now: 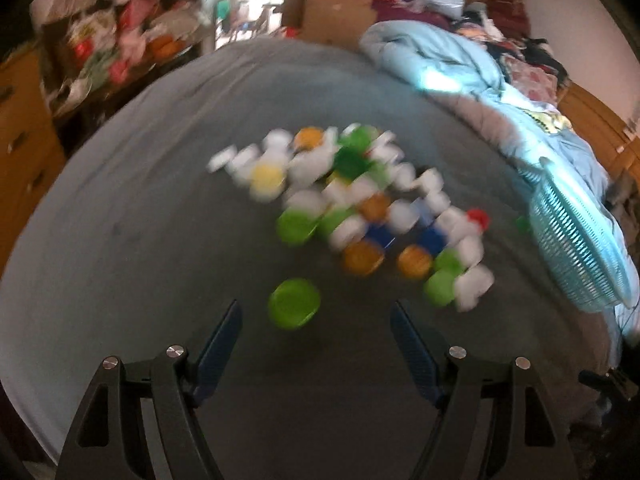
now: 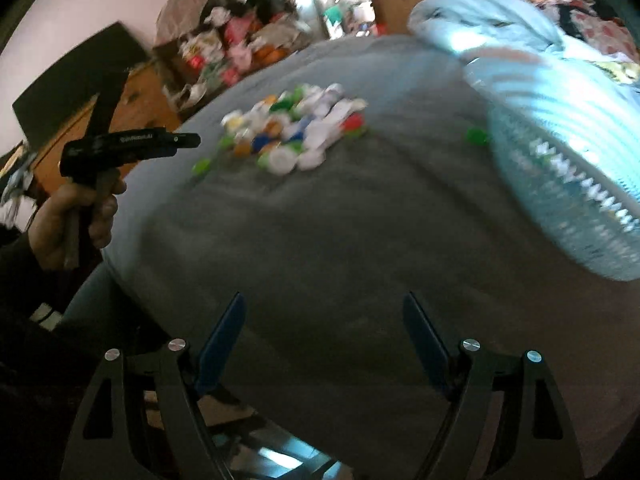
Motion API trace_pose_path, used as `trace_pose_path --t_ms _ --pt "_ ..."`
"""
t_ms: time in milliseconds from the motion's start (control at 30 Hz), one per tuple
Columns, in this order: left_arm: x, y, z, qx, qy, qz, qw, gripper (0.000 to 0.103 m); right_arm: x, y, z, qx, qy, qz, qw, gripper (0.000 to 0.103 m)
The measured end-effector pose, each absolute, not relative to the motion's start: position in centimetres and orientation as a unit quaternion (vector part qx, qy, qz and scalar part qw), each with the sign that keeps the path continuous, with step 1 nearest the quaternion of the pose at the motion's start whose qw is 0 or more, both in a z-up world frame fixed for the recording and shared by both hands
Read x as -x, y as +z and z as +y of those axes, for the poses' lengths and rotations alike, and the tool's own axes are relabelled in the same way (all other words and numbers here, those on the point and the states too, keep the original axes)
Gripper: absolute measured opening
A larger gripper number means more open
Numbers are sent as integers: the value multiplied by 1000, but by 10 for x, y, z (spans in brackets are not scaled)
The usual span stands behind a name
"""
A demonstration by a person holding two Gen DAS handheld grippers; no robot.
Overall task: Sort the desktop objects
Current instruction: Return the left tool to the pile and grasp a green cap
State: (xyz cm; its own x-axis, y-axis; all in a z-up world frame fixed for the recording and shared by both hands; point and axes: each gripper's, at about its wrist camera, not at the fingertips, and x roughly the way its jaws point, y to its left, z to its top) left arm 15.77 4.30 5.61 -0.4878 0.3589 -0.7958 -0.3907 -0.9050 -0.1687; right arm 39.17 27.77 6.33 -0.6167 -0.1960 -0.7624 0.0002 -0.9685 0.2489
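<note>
A blurred pile of bottle caps [image 1: 352, 204], white, green, orange, blue, yellow and red, lies on a grey bed cover [image 1: 140, 220]. One light green cap [image 1: 294, 303] lies apart, just ahead of my left gripper [image 1: 316, 312], which is open and empty. A pale blue mesh basket [image 1: 580, 240] lies on its side to the right, with a single green cap [image 1: 522, 224] near it. In the right wrist view my right gripper [image 2: 324, 304] is open and empty, well short of the cap pile [image 2: 296, 132]. The basket [image 2: 568, 168] is at the right, a green cap [image 2: 476, 136] beside it.
A light blue quilt [image 1: 440, 60] and heaped clothes lie behind the basket. A wooden dresser [image 1: 24, 140] and a cluttered shelf stand at the left. The left gripper's body and the hand holding it [image 2: 80, 200] show at the left of the right wrist view.
</note>
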Motion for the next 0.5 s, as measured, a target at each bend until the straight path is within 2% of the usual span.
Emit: trace_pose_path --t_ms 167,233,500 --pt "-159 40 56 454 856 35 246 79 -391 64 272 -442 -890 -105 43 77" --pt "-155 41 64 449 857 38 248 73 -391 64 270 -446 -888 -106 36 77" --pt "-135 26 45 442 873 14 204 73 -391 62 257 -463 -880 -100 23 76"
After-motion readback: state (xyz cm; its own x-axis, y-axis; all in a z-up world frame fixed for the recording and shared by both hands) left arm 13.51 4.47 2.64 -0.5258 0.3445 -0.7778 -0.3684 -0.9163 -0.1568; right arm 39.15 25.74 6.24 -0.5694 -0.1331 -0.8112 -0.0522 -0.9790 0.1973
